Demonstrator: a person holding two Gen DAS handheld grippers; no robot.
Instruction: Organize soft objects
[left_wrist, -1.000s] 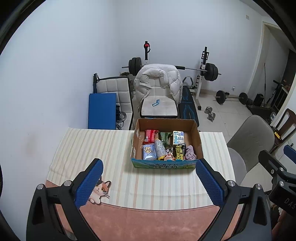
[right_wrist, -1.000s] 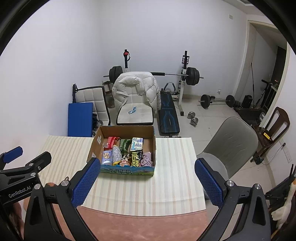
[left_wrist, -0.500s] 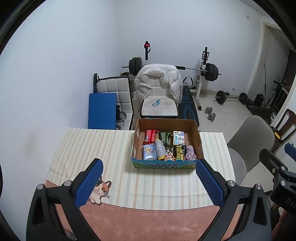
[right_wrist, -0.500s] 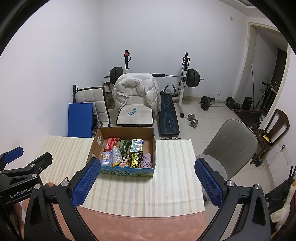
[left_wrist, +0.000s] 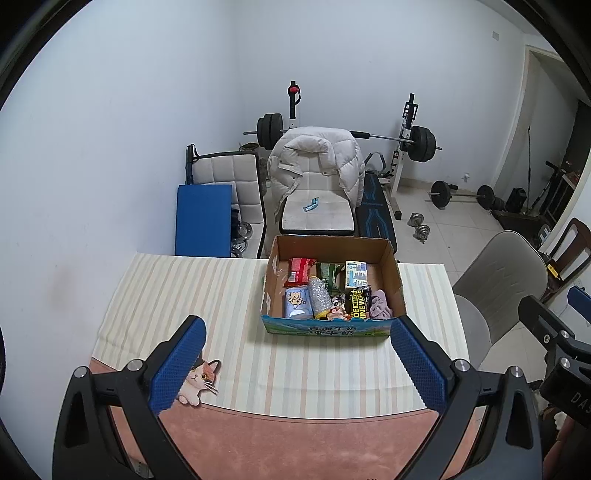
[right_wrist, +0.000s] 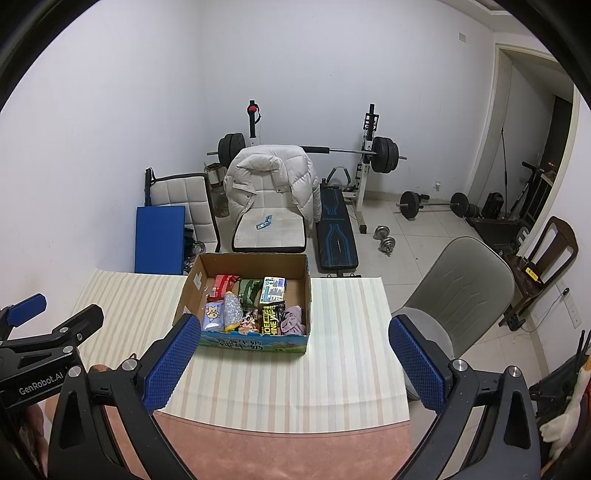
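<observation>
Fingers of the left gripper (left_wrist: 297, 363) are standing spread wide with nothing between the blue pads; the right gripper (right_wrist: 293, 360) is likewise spread and empty. Both are hovering low in their frames, short of the cardboard box (left_wrist: 332, 280).

Box is sitting mid-frame on the striped cloth (left_wrist: 184, 295). Soft goods are lying packed inside: a pink crumpled cloth (left_wrist: 380, 304) at the lower right corner, a blue cartoon pouch (left_wrist: 297, 302) at lower left, a silvery bag (left_wrist: 320, 300) beside it, a red packet (left_wrist: 300, 271) and a green-white carton (left_wrist: 355, 275) toward the back wall.

Risks, as judged: items are touching one another, so a wide pinch is likely catching two at once, or dragging a neighbour out. Slick wrappers are probably slipping under a shallow grip. Box walls are standing tall; a finger coming in at a slant could be striking the near wall and shoving the light box up-frame toward the table's far edge. What lies under the top layer is hard to make out.

Room: open cloth is lying left of the box and below it. Right of the box the cloth is ending sooner, with a grey chair (right_wrist: 461, 295) just past that edge. Cat sticker (left_wrist: 199, 380) is marking the lower left, where cloth gives way to pink tabletop (left_wrist: 295, 443).
</observation>
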